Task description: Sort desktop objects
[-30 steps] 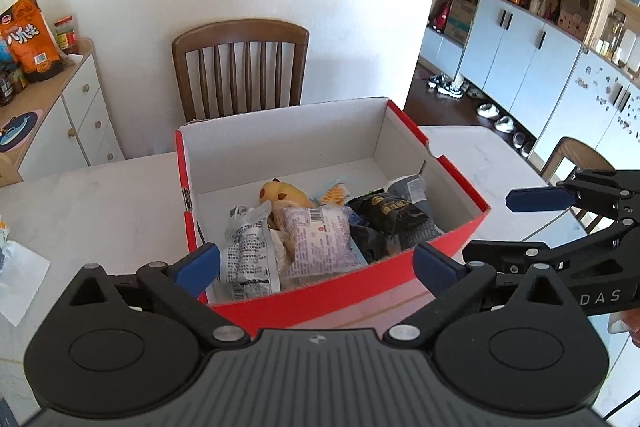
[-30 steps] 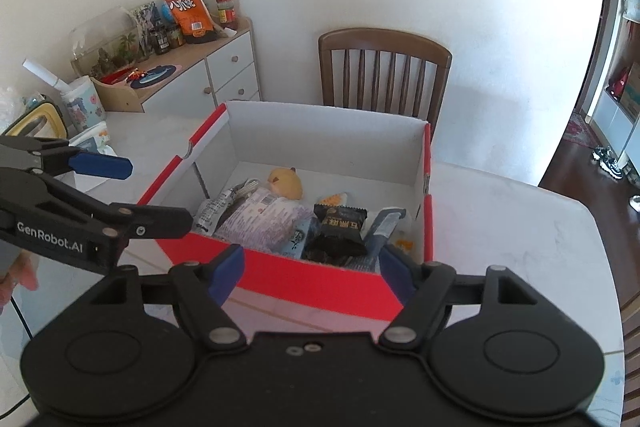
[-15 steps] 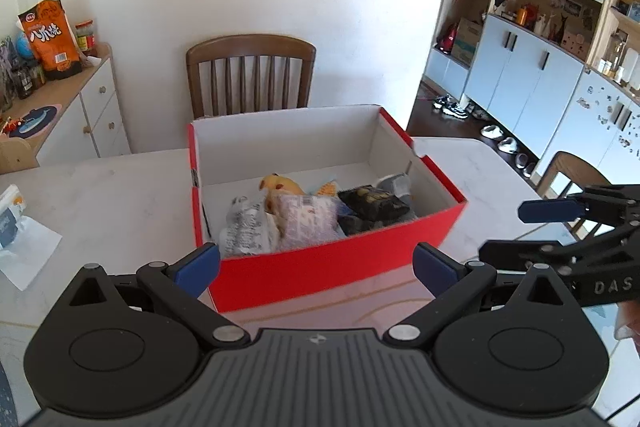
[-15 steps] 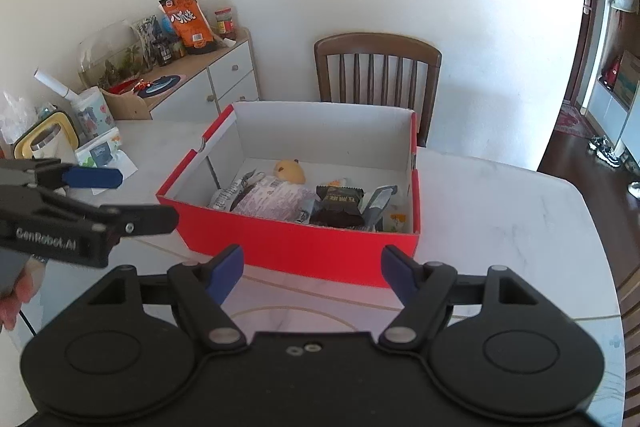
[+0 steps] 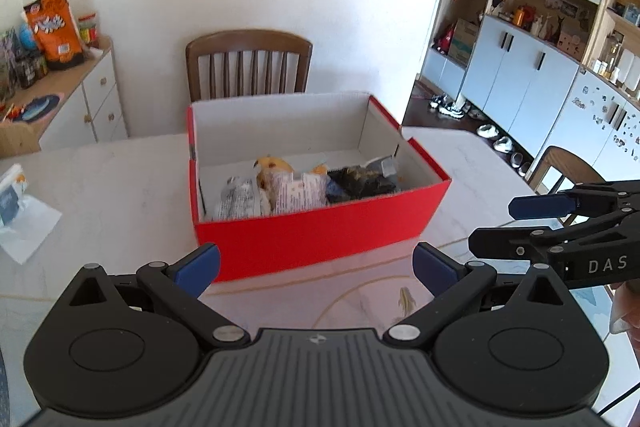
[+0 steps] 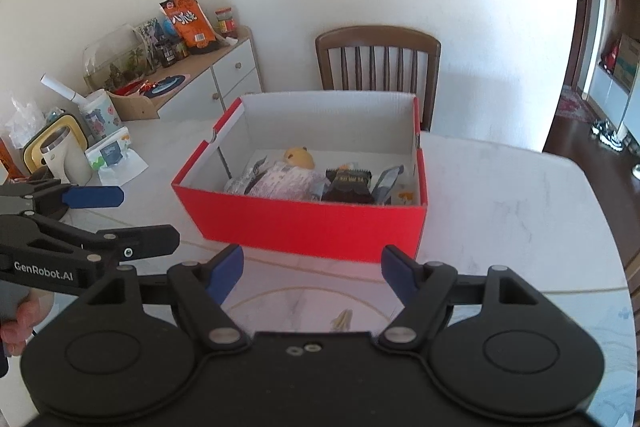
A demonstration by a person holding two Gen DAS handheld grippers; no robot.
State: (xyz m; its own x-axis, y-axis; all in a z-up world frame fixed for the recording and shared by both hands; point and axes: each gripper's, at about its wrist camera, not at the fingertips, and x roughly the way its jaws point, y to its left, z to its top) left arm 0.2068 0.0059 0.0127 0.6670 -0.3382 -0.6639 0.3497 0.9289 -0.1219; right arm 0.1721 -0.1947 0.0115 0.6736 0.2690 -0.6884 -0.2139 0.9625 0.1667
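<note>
Both grippers are hanging wide open and empty above the table point(image 5: 120, 187): the left gripper point(image 5: 316, 265) and the right gripper point(image 6: 312, 267). The red box point(image 5: 320, 239) is sitting at 12 o'clock of each, holding snack packets point(image 5: 296, 193) and a yellow toy point(image 6: 298, 157).

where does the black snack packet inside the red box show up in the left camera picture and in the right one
Left wrist view: the black snack packet lies right of centre, in the red box toward its right end, behind the near wall.
Right wrist view: the black snack packet sits just right of centre, right of the pale pink packet.
Shared landmark: the wooden chair behind the box.
</note>
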